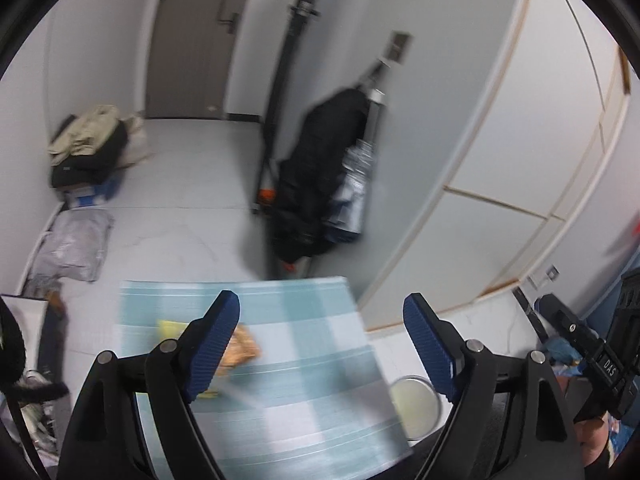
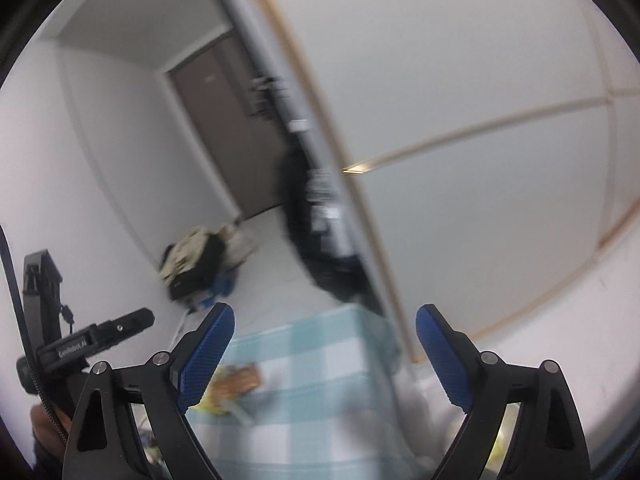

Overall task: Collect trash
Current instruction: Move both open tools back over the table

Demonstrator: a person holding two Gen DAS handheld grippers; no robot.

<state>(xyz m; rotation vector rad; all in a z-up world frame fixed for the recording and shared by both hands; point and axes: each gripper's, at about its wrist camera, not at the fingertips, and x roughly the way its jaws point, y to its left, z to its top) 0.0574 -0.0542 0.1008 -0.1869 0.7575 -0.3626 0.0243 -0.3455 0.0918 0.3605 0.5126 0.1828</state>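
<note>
Left gripper point(image 1: 322, 340) and right gripper point(image 2: 324, 354) were both spread wide, empty. Blurred orange-yellow wrapper point(image 1: 240, 346) lay on the checked cloth point(image 1: 304, 380) beside the left gripper's left finger. Readable: "DAS" point(image 1: 611, 367), "GenRobot.AI" point(image 2: 73, 349).

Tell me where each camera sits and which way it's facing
Left wrist: on the left gripper, looking down at the checked cloth and snack wrapper; open jaws and the right gripper show.
Right wrist: on the right gripper, tilted toward the hallway; the left gripper shows.
Shared: cloth, wrapper, brown door.
</note>
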